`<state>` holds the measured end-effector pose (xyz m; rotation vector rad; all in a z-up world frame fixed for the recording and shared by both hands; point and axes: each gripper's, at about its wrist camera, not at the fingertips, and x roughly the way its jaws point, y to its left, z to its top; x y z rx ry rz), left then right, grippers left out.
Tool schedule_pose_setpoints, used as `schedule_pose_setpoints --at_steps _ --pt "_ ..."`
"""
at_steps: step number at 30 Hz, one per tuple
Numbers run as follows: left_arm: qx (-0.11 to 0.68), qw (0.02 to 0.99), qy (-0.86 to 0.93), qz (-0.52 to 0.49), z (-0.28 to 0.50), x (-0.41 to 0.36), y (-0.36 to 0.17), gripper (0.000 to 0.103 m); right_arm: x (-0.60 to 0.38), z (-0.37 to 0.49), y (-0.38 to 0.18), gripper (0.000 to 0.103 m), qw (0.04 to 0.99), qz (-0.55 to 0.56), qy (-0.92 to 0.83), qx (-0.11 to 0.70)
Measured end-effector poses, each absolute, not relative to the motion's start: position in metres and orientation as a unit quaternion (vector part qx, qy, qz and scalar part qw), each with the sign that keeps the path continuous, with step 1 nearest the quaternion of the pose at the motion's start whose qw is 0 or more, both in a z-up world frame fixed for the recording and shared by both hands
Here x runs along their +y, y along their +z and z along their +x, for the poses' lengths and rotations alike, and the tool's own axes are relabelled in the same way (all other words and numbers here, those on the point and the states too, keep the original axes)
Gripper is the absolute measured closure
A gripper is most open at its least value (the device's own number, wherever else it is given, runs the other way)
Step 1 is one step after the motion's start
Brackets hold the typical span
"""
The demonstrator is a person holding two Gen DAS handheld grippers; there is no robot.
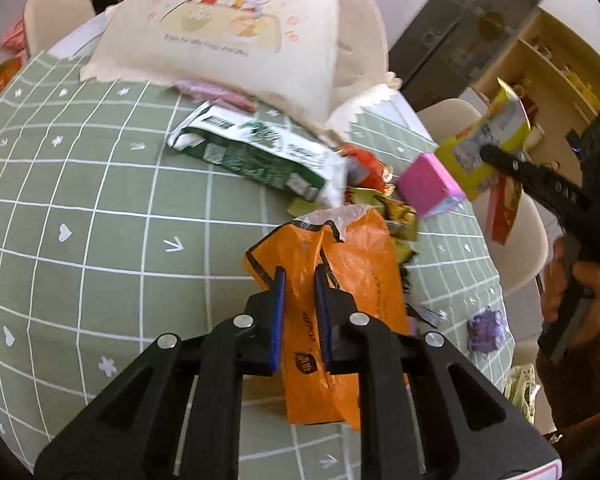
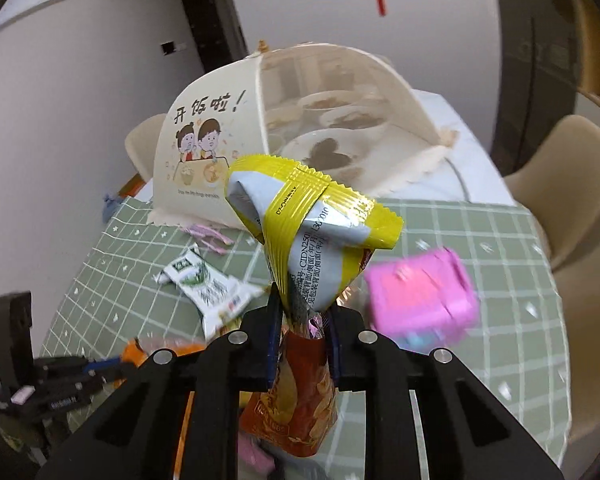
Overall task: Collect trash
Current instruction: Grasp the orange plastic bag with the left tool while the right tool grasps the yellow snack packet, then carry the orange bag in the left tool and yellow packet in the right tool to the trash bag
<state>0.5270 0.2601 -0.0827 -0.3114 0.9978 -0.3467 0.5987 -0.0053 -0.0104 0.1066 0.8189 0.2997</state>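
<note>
Glossy orange plastic bag (image 1: 352, 280); matt green checked tablecloth (image 1: 80, 208).

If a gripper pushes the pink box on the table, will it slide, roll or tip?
The pink box looks blocky and flat-sided, so it would probably slide or tumble, not roll. It seems small and likely light. The checked tablecloth may add drag, and nearby wrappers could get pushed along.
</note>
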Motion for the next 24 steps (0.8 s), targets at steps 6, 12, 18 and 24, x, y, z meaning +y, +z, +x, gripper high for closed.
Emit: schedule_pose_setpoints --at_steps 6,12,18,24 --pt "0.445 0.867 -0.185 -0.129 0.494 0.246 -0.057 0.091 -0.031 0.534 -0.003 0.083 0.911 0.072 0.117 0.389" --pt "0.446 0.866 -0.197 -0.115 0.478 0.24 -0.058 0.091 -0.032 0.494 -0.028 0.082 0.896 0.074 0.101 0.426" --pt "0.457 0.859 -0.197 -0.118 0.484 0.247 -0.065 0.09 -0.032 0.496 -0.034 0.059 0.891 0.106 0.104 0.429" --pt "0.46 0.858 -0.195 -0.119 0.506 0.258 -0.074 0.091 -0.017 0.528 -0.029 0.058 0.893 0.08 0.104 0.43"
